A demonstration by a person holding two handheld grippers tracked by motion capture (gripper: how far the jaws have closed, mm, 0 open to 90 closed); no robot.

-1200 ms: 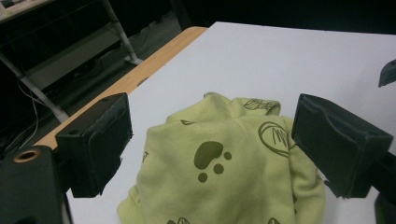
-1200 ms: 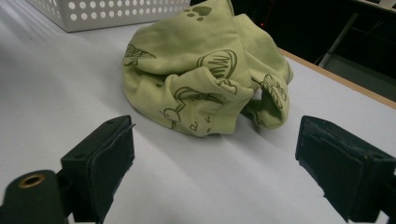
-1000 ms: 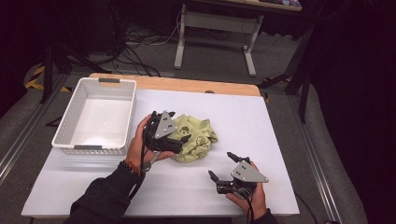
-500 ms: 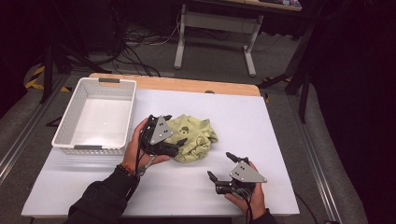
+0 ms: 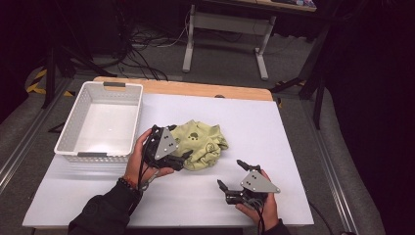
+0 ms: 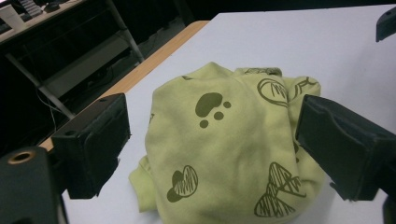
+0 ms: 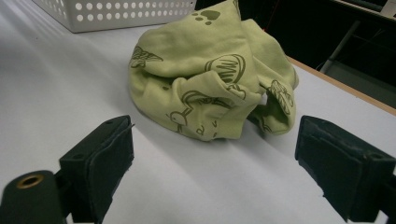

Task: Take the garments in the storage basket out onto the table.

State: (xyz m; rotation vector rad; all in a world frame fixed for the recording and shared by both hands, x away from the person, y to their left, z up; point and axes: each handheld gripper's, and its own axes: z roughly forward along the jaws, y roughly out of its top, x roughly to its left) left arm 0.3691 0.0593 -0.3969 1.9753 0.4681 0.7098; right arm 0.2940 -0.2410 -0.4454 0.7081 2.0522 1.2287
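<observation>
The high view looks forward and down on the desk (image 5: 293,147) from above the person's side, taking in both hands from some way off. The left gripper view rides low on the left hand-held gripper (image 5: 169,152), facing along its jaws, very close to the green cloth (image 6: 224,149) just ahead. The right gripper view rides on the right hand-held gripper (image 5: 232,176), facing the same cloth (image 7: 210,84) from farther back. All three share the cloth (image 5: 200,142).
</observation>
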